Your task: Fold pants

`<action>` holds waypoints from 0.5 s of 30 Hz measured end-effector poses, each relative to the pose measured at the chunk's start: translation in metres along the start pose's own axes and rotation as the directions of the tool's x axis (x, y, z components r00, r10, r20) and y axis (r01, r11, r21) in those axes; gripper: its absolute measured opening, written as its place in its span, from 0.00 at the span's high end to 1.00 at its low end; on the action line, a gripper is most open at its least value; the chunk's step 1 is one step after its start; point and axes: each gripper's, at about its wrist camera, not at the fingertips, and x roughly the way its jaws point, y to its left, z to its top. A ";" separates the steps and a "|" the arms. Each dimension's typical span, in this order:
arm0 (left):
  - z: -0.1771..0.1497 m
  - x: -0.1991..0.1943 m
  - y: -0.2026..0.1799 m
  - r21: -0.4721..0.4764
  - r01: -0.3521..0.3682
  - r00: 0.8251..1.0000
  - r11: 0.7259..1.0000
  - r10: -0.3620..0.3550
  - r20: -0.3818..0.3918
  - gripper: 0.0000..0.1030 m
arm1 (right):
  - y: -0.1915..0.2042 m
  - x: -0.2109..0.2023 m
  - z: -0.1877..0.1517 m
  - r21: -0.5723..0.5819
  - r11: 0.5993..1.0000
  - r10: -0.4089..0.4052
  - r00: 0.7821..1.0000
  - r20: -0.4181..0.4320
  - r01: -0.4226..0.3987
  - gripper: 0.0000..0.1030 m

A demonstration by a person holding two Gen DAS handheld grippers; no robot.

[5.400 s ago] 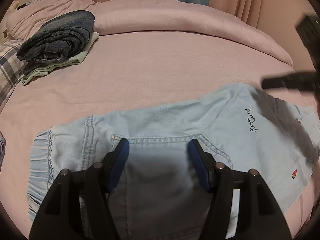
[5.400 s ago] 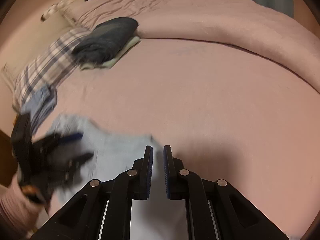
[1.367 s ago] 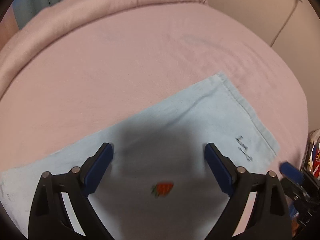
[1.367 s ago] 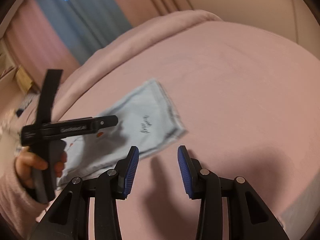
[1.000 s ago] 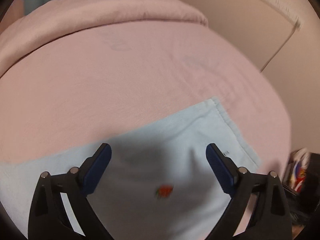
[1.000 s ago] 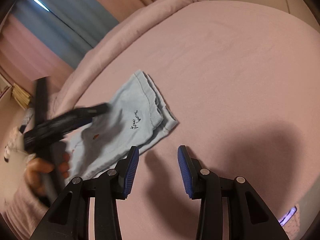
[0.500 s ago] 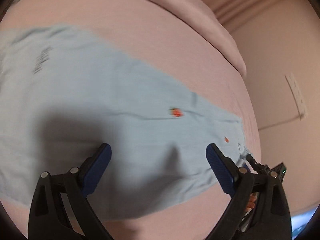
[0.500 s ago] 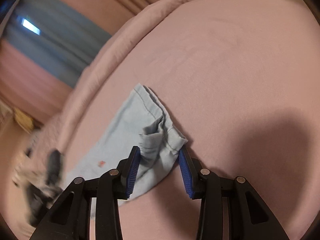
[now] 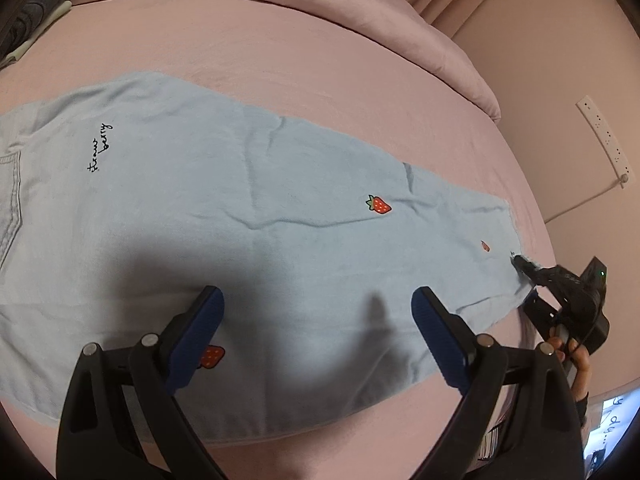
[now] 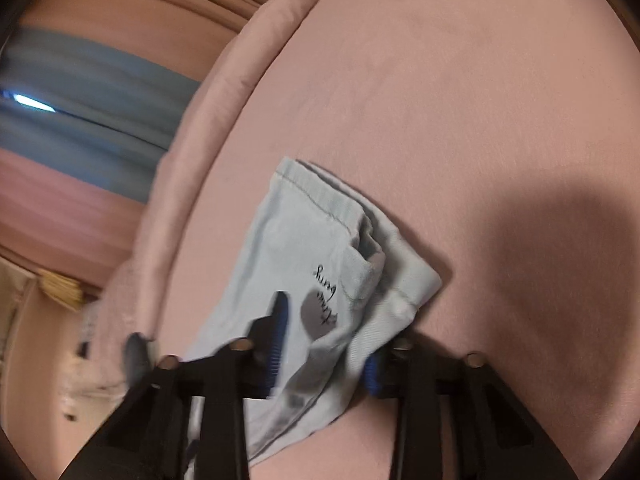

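Note:
Light blue pants (image 9: pixel 280 184) with strawberry patches lie flat across the pink bed (image 9: pixel 320 60), waist to the left and leg ends to the right. My left gripper (image 9: pixel 316 294) hovers open and wide over the lower leg, with nothing pinched. At the right end, my right gripper (image 9: pixel 520 264) pinches the leg hem, a hand behind it. In the right wrist view the hem of the pants (image 10: pixel 320 240) is bunched and lifted between the closing jaws of the right gripper (image 10: pixel 324 344), the cloth filling the gap.
A rolled pink duvet (image 9: pixel 360 20) runs along the far side of the bed. Folded dark clothes (image 9: pixel 32 12) sit at the far left corner. A wall with a power strip (image 9: pixel 604 140) stands beyond the bed's right edge. Blue curtains (image 10: pixel 80 92) hang behind.
My left gripper has swung back from the leg end to the middle of the leg, still open. My right gripper has reached the hem, and the cloth now bunches between its jaws.

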 end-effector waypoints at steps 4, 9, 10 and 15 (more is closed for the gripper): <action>0.002 -0.001 0.013 -0.011 0.010 1.000 1.000 -0.010 0.002 0.08 | 0.011 -0.001 0.001 -0.025 0.998 -0.056 0.998 0.022 0.057 0.89; 0.001 -0.005 0.012 0.009 -0.009 1.000 1.000 0.009 0.003 0.08 | 0.035 -0.014 0.000 -0.099 0.992 -0.068 0.995 0.067 0.075 0.90; 0.002 -0.005 0.010 0.010 -0.012 1.000 1.000 0.012 0.005 0.08 | 0.042 -0.018 -0.001 -0.128 0.989 -0.062 0.995 0.078 0.072 0.90; 0.005 -0.011 0.012 0.008 0.004 1.000 1.000 -0.004 0.025 0.08 | 0.089 -0.030 -0.011 -0.309 0.949 -0.028 0.993 0.116 0.063 0.90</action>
